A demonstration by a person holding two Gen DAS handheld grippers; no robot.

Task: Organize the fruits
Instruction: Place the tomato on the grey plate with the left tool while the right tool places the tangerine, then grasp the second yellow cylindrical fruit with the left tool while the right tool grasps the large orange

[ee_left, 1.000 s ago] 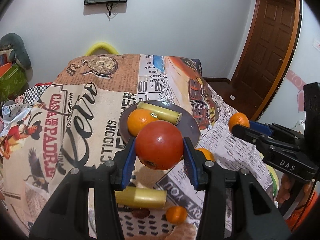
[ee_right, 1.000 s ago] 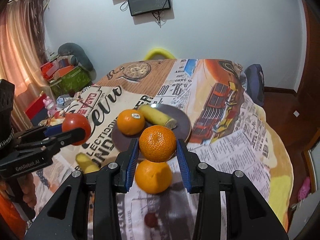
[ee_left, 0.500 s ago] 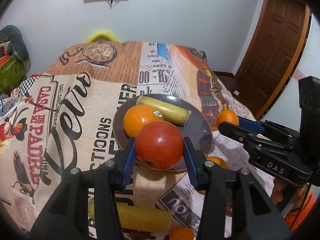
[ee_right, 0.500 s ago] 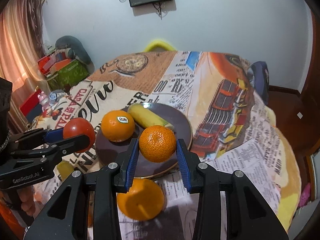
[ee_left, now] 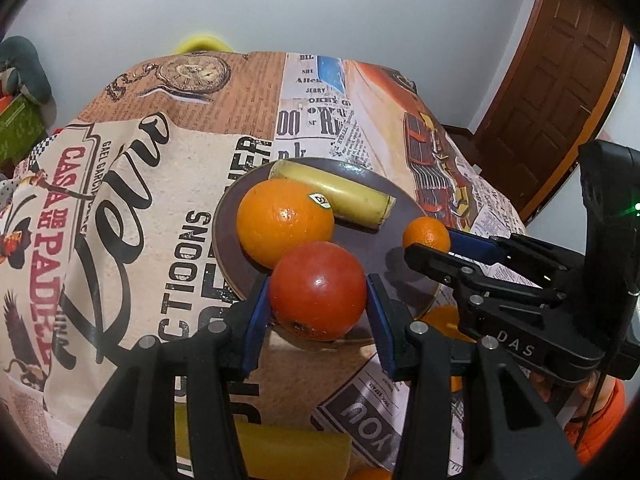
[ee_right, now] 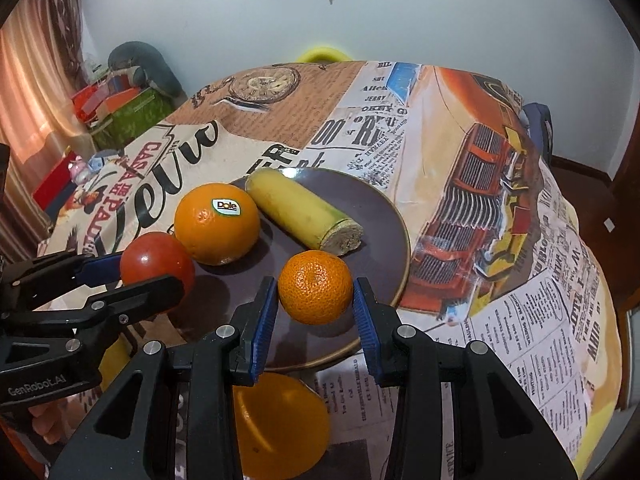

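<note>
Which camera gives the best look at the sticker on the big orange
The right wrist view. There the sticker faces the camera on top of the big orange, and its brand name reads clearly. In the left wrist view the sticker sits at the orange's edge, seen at an angle and unreadable.

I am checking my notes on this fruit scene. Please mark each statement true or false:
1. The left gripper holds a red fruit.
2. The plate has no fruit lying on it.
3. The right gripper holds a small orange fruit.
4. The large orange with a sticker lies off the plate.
1. True: the left gripper is shut on the red fruit.
2. False: the plate carries a large orange and a banana piece.
3. True: the right gripper is shut on the small orange fruit.
4. False: the large orange lies on the plate, beside the banana piece.
</note>
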